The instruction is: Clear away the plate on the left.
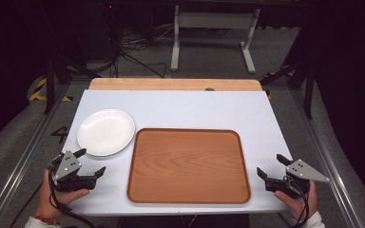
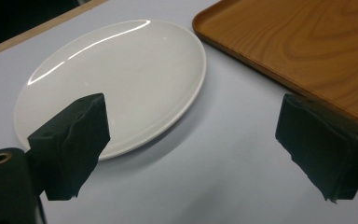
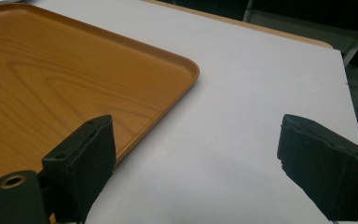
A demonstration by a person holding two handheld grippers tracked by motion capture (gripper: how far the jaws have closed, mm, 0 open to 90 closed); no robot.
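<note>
White desk [image 1: 180, 109] under dark lab surroundings. White plate [image 1: 106, 132] sits left, just beside the empty wooden tray [image 1: 188, 165] at centre. Left gripper [image 1: 91, 163] near the plate's front edge, fingers [image 2: 70, 144] released wide. Right gripper [image 1: 272, 166] right of the tray, fingers released too, nothing between them.

White round plate [image 1: 105, 131], empty, flat, touching wooden tray's [image 1: 188, 166] left rim

Looks like a lab / recording rig, not a home: dark curtained surround, metal rails [image 1: 24, 156] along frame's left & right edges, cables [image 1: 133, 47] tangled on grey floor at top centre, white desk frame [image 1: 214, 28] behind, yellow-black tape [image 1: 40, 90] upper left.
</note>
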